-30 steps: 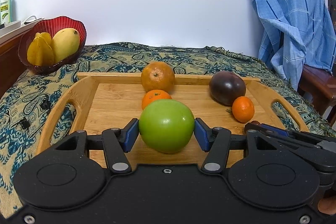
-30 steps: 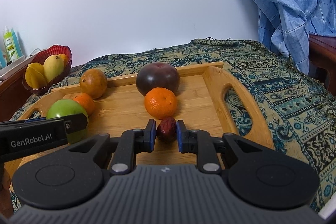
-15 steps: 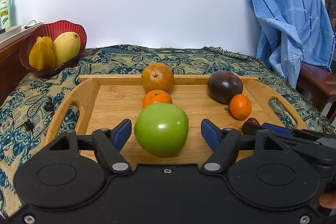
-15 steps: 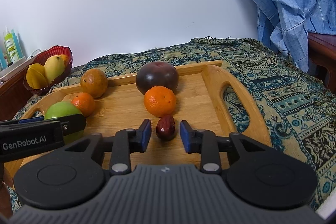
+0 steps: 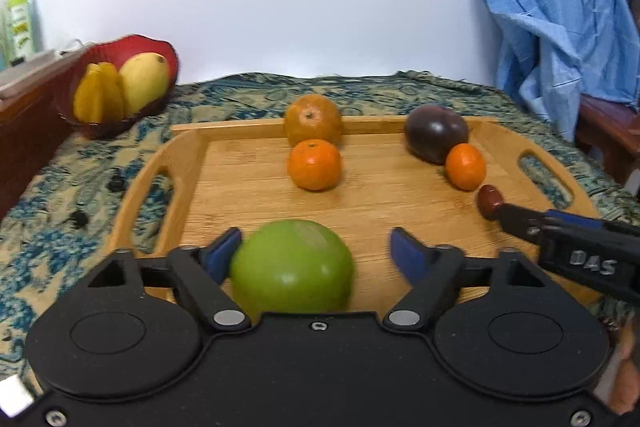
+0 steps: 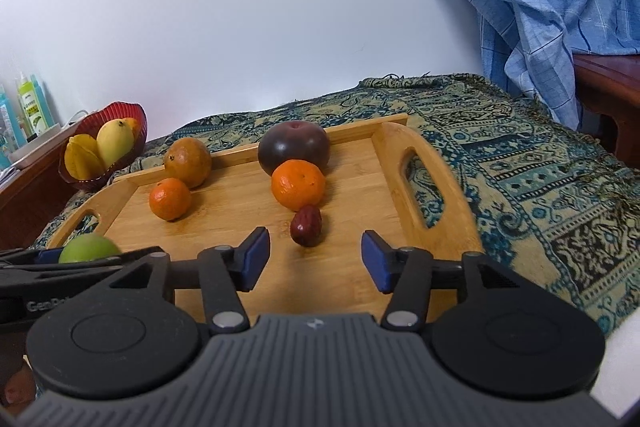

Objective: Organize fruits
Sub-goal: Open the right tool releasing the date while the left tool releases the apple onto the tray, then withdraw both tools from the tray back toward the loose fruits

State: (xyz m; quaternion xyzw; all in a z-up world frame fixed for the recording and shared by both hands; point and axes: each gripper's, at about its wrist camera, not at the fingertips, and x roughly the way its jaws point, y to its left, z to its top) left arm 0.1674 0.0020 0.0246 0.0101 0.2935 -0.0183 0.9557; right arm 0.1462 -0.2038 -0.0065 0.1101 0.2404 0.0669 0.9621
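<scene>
Over tray [image 6: 424, 163], both jaws open, empty.

The left gripper [image 5: 314, 251] pointed forward and somewhat downward, and its jaws had just closed a little again after opening; they stood apart, with only the left pad perhaps touching what lay between them, though blur made this unclear. The right gripper [image 6: 316, 259] pointed the same way beside it. Its jaws had just been opening and gripped nothing.
</scene>
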